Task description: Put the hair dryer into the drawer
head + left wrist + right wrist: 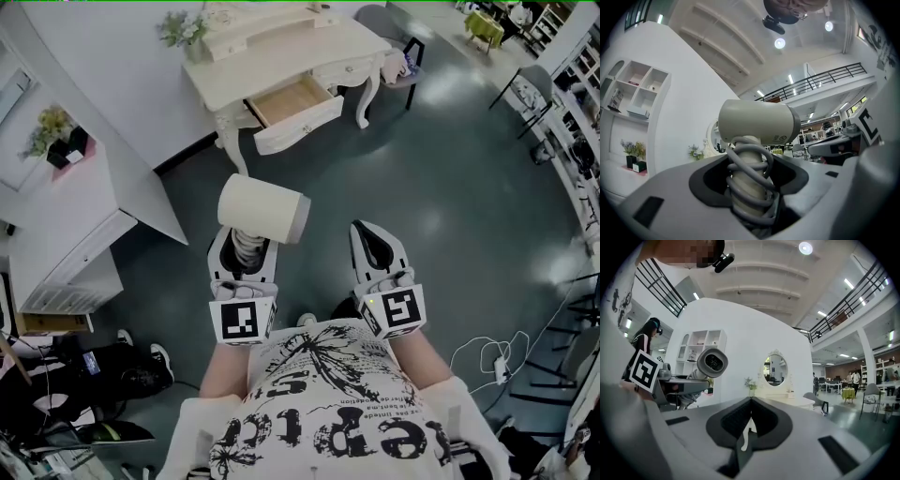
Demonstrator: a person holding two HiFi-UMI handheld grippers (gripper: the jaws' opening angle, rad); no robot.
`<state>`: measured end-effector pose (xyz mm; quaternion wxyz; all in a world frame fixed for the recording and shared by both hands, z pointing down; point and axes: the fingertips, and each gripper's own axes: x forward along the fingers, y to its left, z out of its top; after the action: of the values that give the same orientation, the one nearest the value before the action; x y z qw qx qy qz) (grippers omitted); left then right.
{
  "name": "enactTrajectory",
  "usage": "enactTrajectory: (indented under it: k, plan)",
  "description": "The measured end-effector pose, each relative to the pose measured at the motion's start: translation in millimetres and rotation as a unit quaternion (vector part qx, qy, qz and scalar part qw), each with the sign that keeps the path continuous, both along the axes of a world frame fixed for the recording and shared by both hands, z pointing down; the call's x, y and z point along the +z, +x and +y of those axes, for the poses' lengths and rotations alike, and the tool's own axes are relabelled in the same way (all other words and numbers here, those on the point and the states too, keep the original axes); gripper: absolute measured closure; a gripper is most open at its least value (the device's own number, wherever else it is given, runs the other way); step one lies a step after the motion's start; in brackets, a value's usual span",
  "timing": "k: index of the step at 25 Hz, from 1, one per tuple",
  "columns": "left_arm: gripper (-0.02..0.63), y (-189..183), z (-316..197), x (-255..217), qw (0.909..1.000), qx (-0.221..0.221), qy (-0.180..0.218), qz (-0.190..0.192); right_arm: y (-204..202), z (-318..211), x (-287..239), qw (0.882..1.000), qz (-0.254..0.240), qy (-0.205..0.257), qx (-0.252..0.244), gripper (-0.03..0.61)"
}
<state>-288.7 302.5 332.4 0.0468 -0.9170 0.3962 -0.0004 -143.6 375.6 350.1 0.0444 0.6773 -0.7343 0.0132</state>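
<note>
Now, the scene: I am running both tools level above a dark grey-green floor (450, 178), facing a cream dressing table with carved legs (337, 42) that stands against a white wall.
Left gripper: my left gripper (246, 249) is clamped on the handle of a cream-white plastic hair dryer (263, 208), its jaws set wide around it.
Hair dryer: it stands upright in that grip, with the barrel lying crosswise above the jaws. A grey cord (751, 161) is wound in coils round the handle.
Where it is: the hair dryer is in the air over the floor, well apart from the dressing table.
Drawer: the table's pale wooden drawer (292, 105) is pulled out.
Right gripper: my right gripper (380, 246) sits just beside the left one, with its jaws closed together.
Backdrop: an oval mirror (774, 370) rises over the tabletop, and a small bunch of flowers (183, 28) sits at the table's left end.
</note>
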Motion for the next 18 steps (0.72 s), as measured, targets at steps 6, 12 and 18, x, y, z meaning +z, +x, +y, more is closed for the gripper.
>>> enactTrajectory:
  k: [6,12,18]
  plan:
    - [0.362,-1.0,-18.5,5.0,0.9997,-0.020,-0.013,-0.001,6.0,-23.9,2.1,1.000,-0.002,-0.010,-0.014,0.561]
    - [0.362,13.6,-48.4,7.4,0.9988,-0.047,-0.016,-0.001,25.4,-61.1,5.1,0.999,-0.005,-0.011,-0.041,0.561]
    - [0.362,48.2,-89.7,13.5,0.9957,-0.090,-0.011,-0.014,68.4,-117.0,13.4,0.997,-0.016,-0.006,-0.076,0.561]
